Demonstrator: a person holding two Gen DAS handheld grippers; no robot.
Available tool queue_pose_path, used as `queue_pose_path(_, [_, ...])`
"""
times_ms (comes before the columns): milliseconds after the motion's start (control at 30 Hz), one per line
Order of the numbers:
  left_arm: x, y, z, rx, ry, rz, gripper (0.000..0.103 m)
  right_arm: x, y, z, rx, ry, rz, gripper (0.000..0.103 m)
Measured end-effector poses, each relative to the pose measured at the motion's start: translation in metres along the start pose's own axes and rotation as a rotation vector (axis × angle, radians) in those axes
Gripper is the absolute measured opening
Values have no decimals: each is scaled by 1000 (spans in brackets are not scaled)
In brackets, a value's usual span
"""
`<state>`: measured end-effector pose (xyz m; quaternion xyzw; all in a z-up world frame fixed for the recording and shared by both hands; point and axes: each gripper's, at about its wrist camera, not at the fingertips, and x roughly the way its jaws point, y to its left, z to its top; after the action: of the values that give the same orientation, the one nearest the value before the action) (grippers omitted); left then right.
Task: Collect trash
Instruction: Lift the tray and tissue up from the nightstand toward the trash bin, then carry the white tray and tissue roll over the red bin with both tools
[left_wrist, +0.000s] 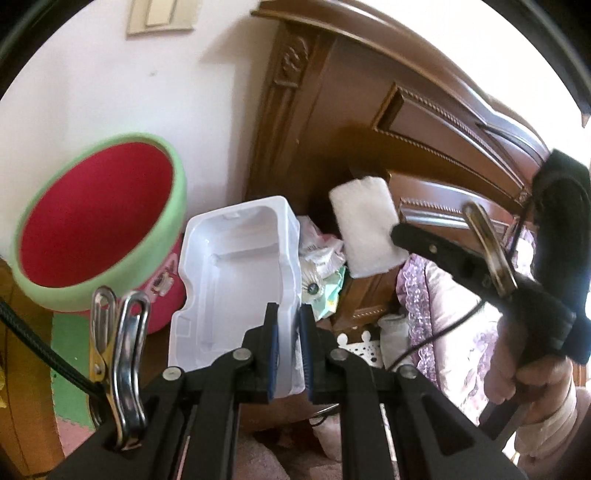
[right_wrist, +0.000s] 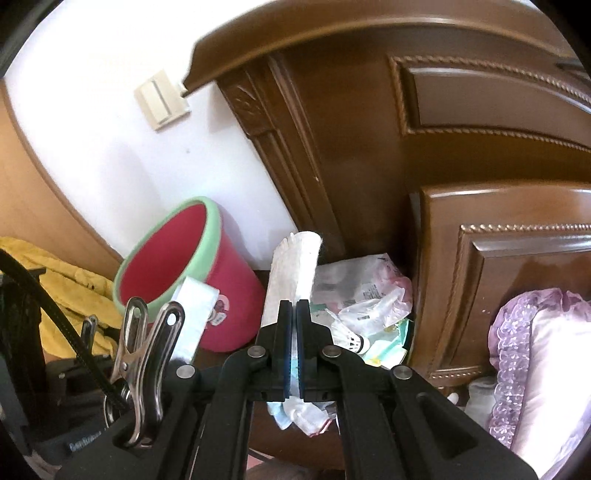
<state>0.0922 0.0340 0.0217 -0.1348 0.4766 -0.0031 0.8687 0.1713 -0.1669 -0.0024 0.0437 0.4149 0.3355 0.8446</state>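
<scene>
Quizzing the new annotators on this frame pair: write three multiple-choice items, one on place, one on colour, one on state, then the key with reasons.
1. Where does the red bin stand?
A. On the bed
B. Against the white wall, beside the wooden headboard
C. Inside a drawer

2. What colour is the bin's rim?
A. Green
B. Blue
C. Black

3. What does the left gripper hold?
A. Nothing
B. A shuttlecock
C. A white plastic packaging tray

Key: B, wall behind it, headboard alongside; A, a pale green band rings the opening; C, its jaws pinch the tray's edge.
</scene>
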Motion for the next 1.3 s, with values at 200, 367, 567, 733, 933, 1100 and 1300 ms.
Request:
queue_pose_path(200, [-18, 12, 12, -31, -23, 48, 11, -18, 13, -1, -4, -23, 21, 3])
queue_pose_path(367, [-31, 32, 23, -54, -36, 84, 11, -23, 25, 1, -22, -30, 32, 3])
queue_pose_path(567, [-33, 61, 38, -66, -30, 105, 11, -20, 48, 7, -33, -43, 32, 3])
queue_pose_path(733, [-28, 90, 53, -77, -21, 117, 11, -14, 72, 14, -39, -50, 29, 3])
queue_pose_path(933, [-17, 124, 69, -88, 4, 134, 11, -2, 101, 24, -46, -52, 30, 3])
queue_pose_path(1100, [-2, 152, 79, -101, 35, 137, 11, 11, 119, 35, -55, -42, 30, 3])
queue_pose_path(1300, [27, 169, 90, -94, 82, 128, 11, 32, 137, 46, -52, -24, 36, 3])
